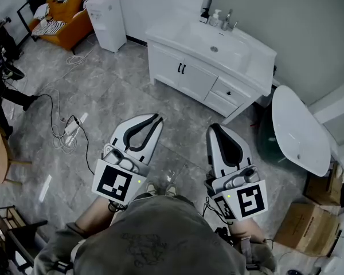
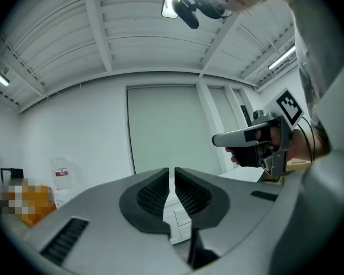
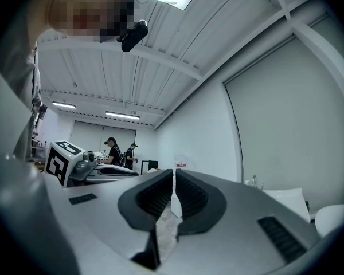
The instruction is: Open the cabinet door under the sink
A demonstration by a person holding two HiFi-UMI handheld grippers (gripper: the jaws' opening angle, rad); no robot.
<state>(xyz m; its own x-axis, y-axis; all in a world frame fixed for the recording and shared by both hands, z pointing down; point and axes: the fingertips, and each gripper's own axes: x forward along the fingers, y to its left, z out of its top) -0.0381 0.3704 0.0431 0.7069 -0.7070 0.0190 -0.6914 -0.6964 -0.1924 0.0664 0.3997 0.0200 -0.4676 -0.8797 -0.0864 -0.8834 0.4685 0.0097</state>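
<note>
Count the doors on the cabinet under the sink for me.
2. The left door and the right door sit side by side, both shut, black handles between them. None seems hidden.

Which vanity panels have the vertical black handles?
The two doors under the basin, left of the drawers; the upper drawer shows only a small knob.

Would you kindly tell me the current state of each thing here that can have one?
Cabinet doors: both closed.
Drawers: closed.
Sink: basin empty, no water seen running.
Left gripper: shut, holding nothing.
Right gripper: shut, holding nothing.
</note>
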